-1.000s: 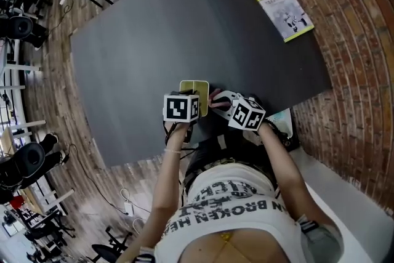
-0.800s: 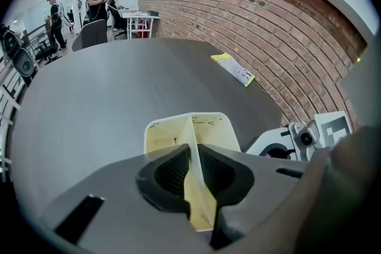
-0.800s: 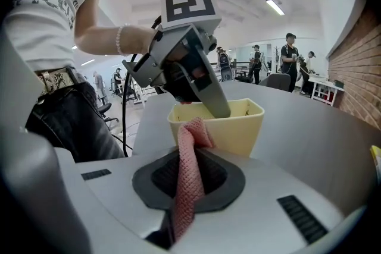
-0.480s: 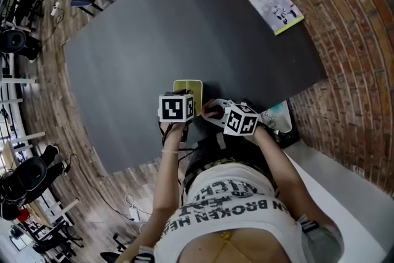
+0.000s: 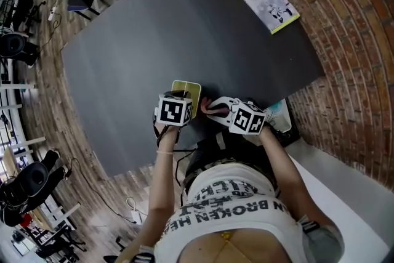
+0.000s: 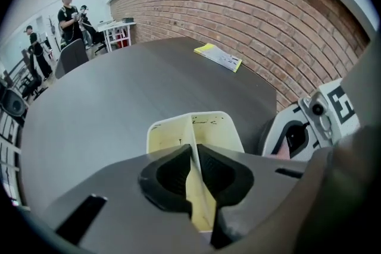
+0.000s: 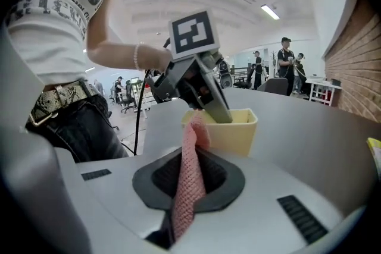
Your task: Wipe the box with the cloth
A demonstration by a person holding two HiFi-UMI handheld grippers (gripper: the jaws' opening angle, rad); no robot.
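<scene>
Nearest the head camera is the person's white printed shirt (image 5: 237, 212), with both bare forearms reaching out from it to the near edge of the dark table (image 5: 184, 28). The right gripper (image 5: 213, 106) is clenched on a pink knitted cloth (image 7: 189, 178). The fabric is pinched flat between the two jaws, and its free end stands up ahead of them against the near corner of the box (image 7: 238, 131). In the head view the cloth (image 5: 217, 105) shows as a pink patch just to the right of the box (image 5: 184, 87).

The left gripper (image 6: 194, 154) is clamped on one wall of this pale yellow open box (image 6: 169, 137). The thin wall runs edge-on between its closed jaws. From the right gripper view, the left gripper (image 7: 205, 98) comes down onto the box's rim from above. The box sits on the table close to its near edge.

Well beyond, near the far right corner of the table, lies a yellow-edged booklet (image 5: 268, 3). A brick wall (image 6: 268, 15) rises behind it.
</scene>
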